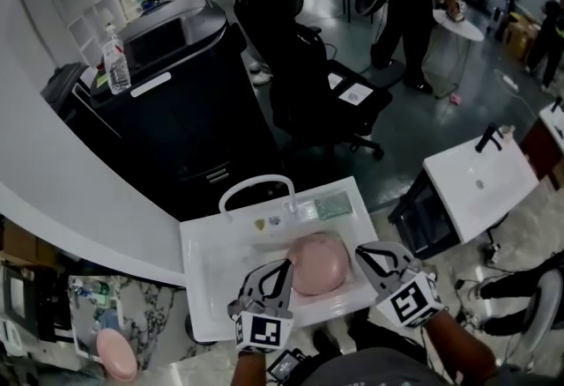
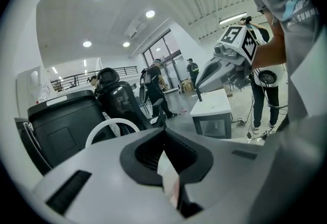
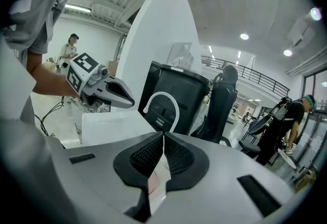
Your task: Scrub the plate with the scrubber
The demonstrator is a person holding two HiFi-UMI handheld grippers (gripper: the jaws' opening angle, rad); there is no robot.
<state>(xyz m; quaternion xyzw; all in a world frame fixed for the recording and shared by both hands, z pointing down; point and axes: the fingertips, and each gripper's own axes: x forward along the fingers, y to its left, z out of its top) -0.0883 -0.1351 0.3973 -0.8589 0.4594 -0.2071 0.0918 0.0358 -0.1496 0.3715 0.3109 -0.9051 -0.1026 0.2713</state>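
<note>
A round pink plate point(image 1: 317, 263) lies in the white sink point(image 1: 211, 261) in the head view. A green scrubber point(image 1: 333, 206) rests on the sink's back ledge, beyond the plate. My left gripper point(image 1: 284, 267) hovers at the plate's left edge, and my right gripper point(image 1: 361, 250) at its right edge. Both are shut, with nothing seen held between the pads. In the left gripper view the shut jaws point(image 2: 163, 133) point up and forward, with the right gripper point(image 2: 225, 64) ahead. The right gripper view shows its shut jaws point(image 3: 163, 138) and the left gripper point(image 3: 104, 90).
A white arched faucet point(image 1: 256, 185) stands at the sink's back. Behind it are a black cabinet point(image 1: 176, 102) with a water bottle point(image 1: 115, 60) and a black office chair point(image 1: 291, 49). Another white sink point(image 1: 480, 181) is at right, a second pink plate point(image 1: 116, 354) at lower left. People stand farther back.
</note>
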